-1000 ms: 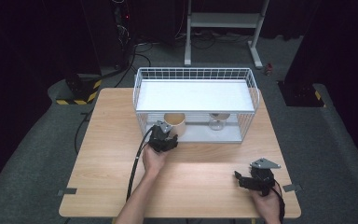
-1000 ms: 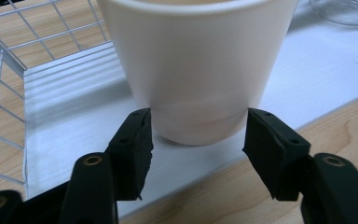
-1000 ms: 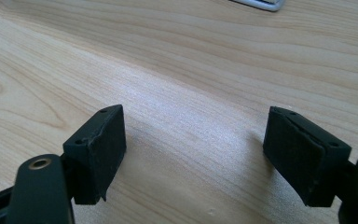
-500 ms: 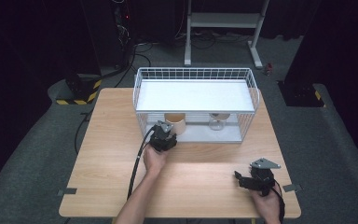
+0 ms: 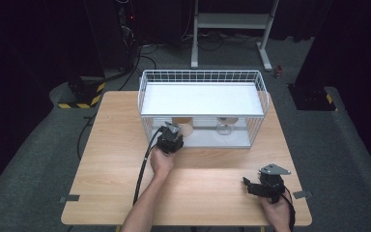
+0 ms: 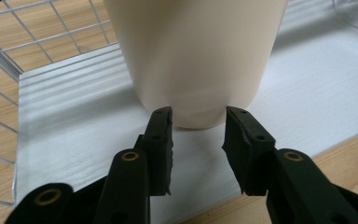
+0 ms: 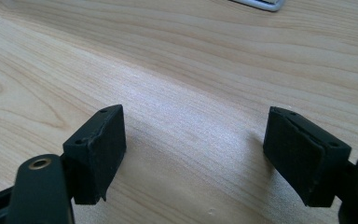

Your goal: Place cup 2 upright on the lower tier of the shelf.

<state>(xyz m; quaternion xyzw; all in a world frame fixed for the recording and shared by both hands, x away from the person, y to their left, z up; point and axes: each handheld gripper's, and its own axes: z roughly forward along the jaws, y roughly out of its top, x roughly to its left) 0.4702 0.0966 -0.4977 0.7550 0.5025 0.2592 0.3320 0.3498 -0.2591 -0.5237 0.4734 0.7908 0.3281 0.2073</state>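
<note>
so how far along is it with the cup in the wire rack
Done: the left gripper has reached into the wire rack and its jaws have just been closing onto the base of the cream cup. In hand: that grip. Left: the cup is not yet lifted off the white shelf; the right gripper rests open on the table.

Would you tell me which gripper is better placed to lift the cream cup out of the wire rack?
The left. The left gripper is at the rack's open front, jaws closed on the foot of the cream cup. The right gripper rests open on the bare table, well away.
</note>
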